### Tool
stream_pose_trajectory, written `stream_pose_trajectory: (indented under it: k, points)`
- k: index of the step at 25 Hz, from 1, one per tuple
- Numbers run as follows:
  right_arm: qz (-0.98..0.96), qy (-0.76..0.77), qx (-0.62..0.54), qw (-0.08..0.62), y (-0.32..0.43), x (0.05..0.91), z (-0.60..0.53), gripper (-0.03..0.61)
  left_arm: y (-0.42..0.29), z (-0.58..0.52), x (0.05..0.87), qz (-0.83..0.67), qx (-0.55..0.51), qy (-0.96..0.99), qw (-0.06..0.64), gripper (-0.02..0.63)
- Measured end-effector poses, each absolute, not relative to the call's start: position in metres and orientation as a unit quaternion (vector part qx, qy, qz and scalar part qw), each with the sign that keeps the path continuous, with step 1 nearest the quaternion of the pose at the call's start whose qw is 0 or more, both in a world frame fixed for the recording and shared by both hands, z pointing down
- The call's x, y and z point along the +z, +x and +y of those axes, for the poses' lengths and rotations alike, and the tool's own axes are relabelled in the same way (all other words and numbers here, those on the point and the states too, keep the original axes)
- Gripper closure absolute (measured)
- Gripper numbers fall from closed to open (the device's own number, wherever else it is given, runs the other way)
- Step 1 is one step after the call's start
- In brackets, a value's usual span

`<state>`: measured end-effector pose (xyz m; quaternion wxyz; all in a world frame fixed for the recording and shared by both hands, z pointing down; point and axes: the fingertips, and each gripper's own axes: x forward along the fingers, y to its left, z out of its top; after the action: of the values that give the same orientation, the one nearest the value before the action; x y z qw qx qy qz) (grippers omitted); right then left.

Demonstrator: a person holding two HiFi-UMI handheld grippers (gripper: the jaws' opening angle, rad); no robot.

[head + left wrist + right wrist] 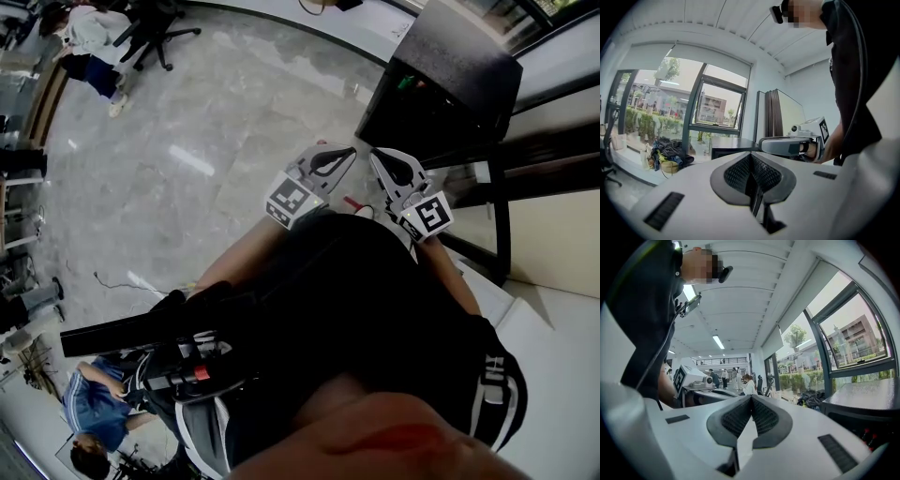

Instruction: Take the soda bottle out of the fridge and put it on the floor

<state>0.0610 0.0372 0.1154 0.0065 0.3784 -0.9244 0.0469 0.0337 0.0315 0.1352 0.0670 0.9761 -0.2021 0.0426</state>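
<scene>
Nearest the camera, the left gripper (349, 151) and the right gripper (376, 153) are held side by side in front of the person's dark shirt (356, 281). Their tips almost meet and point toward the fridge (448, 70). In the left gripper view the fingers (738, 173) are pressed together with nothing between them. In the right gripper view that gripper's fingers (766, 418) are likewise closed tight and empty.

The fridge is a low black cabinet just beyond the grippers. Red and green shapes (405, 82) show dimly behind its front. The soda bottle cannot be picked out among them, and neither gripper has it.

The grey marble floor (216, 141) spreads to the left of the fridge. Past the fridge, a heap of clothes and bags (668, 153) lies at the foot of the tall window (717, 108). Farthest from the fridge, across the floor, are a black office chair (155, 28) and a seated person in white (94, 33).
</scene>
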Motion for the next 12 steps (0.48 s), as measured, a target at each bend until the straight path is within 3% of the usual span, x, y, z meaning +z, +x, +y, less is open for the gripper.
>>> stream_pose_trajectory:
  k: [12]
  points:
    - [-0.922,0.387,0.036,0.006,0.0694,0.1183,0.0364,0.568,0.0432,0.0288,0.1362,-0.202,0.042,0.976,0.064,0.618]
